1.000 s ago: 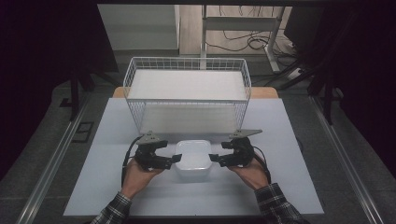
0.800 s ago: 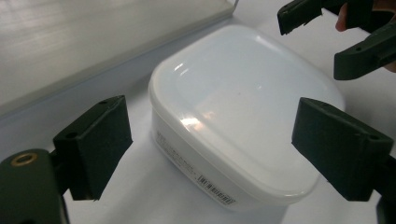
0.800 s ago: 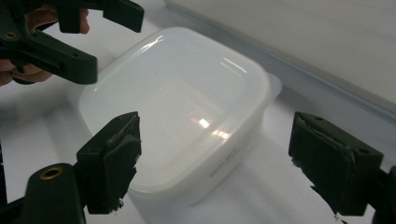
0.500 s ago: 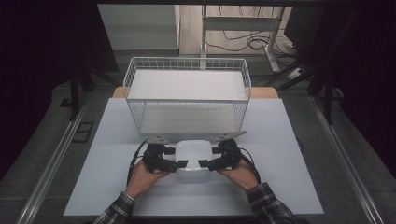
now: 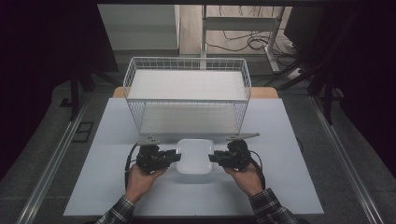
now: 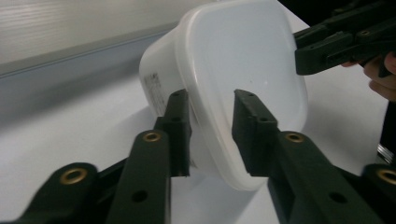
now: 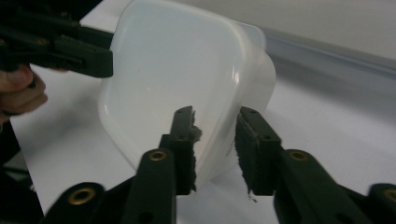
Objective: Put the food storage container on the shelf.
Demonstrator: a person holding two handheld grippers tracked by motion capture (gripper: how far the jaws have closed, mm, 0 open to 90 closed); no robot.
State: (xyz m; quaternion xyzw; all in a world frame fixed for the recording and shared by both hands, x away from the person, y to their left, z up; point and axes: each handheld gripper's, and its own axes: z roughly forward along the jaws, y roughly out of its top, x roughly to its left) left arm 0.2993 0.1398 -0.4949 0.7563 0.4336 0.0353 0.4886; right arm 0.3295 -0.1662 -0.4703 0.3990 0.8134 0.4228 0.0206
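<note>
**White container pinched from both sides, near front edge of tabletop**

White translucent plastic container (image 5: 194,156), lid on, sits on the pale tabletop (image 5: 289,186) roughly midway between left and right edges, closer to the front edge than the back; wire basket (image 5: 187,93) stands just behind it, toward the back edge, not touching.

Left gripper (image 5: 173,156) comes in at the container's left side; its jaws have just been closing, and in the left gripper view the lid rim of the container (image 6: 243,93) lies between them, one jaw on the tub wall side, the other over the lid face; narrow gap, pads look to be on the rim.

Right gripper (image 5: 214,157) mirrors it on the container's right side; jaws also just been closing; in the right gripper view the container (image 7: 182,79) edge sits between the two jaws, pads against it; pad foam looks frayed.

Both hands low on the tabletop, plaid sleeves at the front edge.
</note>
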